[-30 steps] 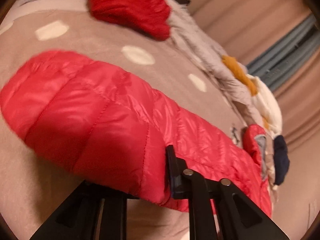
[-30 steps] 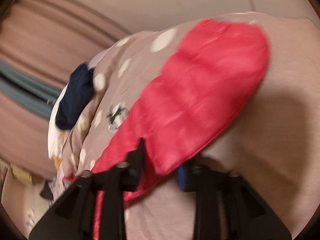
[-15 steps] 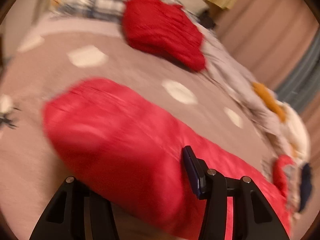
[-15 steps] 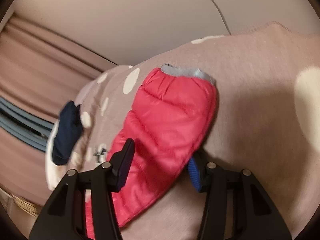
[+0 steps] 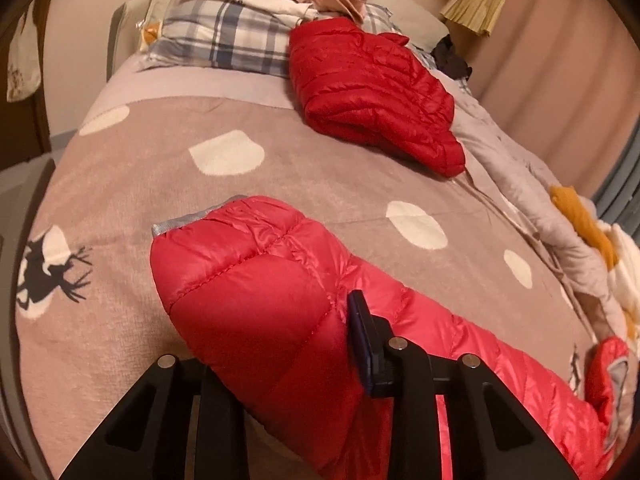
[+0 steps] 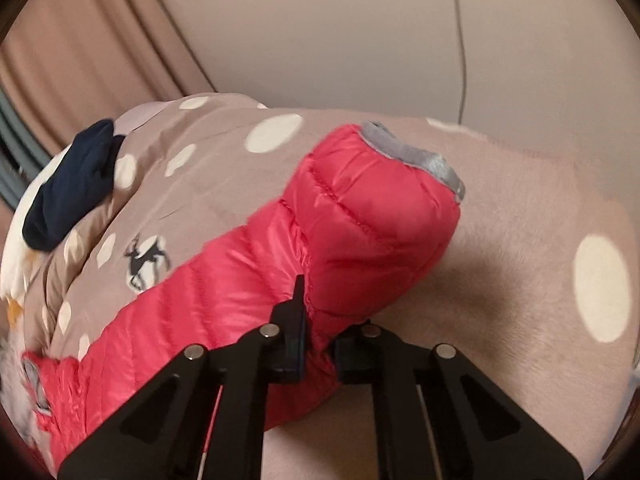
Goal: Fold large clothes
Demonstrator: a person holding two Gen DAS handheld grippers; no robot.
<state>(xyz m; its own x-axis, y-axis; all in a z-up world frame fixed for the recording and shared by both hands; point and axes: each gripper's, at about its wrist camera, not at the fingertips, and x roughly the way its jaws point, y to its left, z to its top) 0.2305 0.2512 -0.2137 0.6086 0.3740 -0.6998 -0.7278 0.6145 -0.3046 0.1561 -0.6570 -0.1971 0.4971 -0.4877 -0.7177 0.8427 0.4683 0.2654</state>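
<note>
taupe dotted blanket under red jacket.

left tool's left finger behind jacket

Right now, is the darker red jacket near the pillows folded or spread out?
Folded. The darker red jacket sits as a compact bundle, with stacked layers visible at its near edge, below the plaid pillow.

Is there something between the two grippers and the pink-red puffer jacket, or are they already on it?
Nothing visible stands between. The left gripper and the right gripper, both having just been closing, each pinch the pink-red puffer jacket lying on the spotted blanket.
</note>
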